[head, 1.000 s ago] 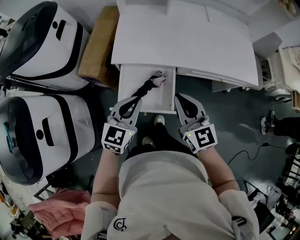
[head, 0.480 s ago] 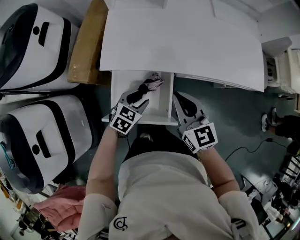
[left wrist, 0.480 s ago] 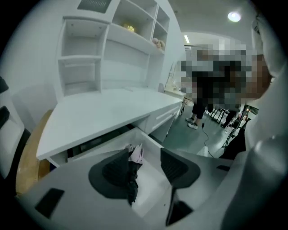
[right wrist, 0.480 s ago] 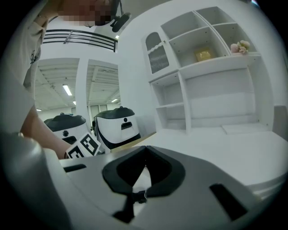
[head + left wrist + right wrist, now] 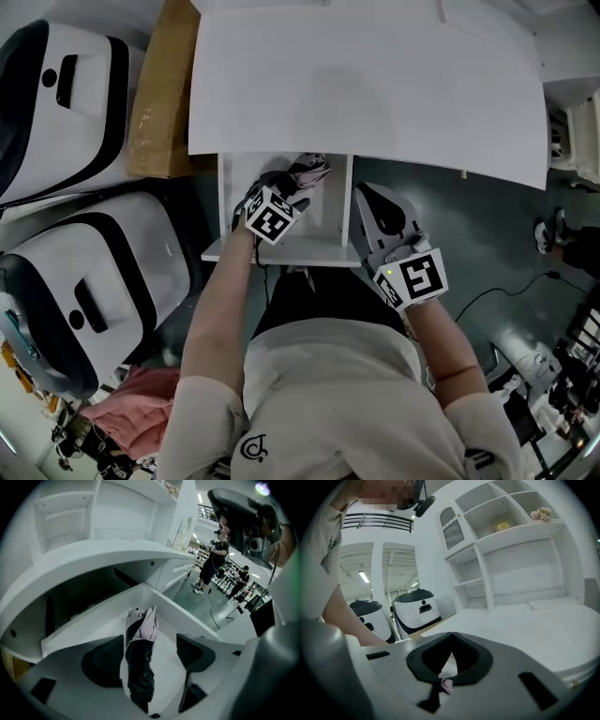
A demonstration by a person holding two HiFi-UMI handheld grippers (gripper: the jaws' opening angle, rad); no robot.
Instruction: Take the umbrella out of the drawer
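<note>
The white drawer [image 5: 225, 211] stands pulled out under the desk. In it lies the folded umbrella [image 5: 309, 169], black with a pale pink end [image 5: 140, 667]. My left gripper [image 5: 277, 192] points steeply down into the drawer. Its jaws [image 5: 149, 639] are opening, one pad on each side of the umbrella's black body, and neither pad presses on it. My right gripper [image 5: 366, 194] hovers just right of the drawer's right wall. It is shut with nothing in it [image 5: 451, 637]. A scrap of the pink umbrella end [image 5: 446, 685] shows through the gap behind its tips.
The white desk top [image 5: 366, 84] overhangs the drawer's back. A cardboard box [image 5: 159, 103] and two white-and-black machines [image 5: 66, 94] [image 5: 94, 281] stand to the left. A cable [image 5: 497, 300] lies on the floor at right. White shelves [image 5: 511, 550] rise above the desk.
My left gripper dropped from the drawer's front edge down into the drawer over the umbrella, tilting downward, and its jaws spread apart. The right gripper shifted a little forward along the drawer's right side.
</note>
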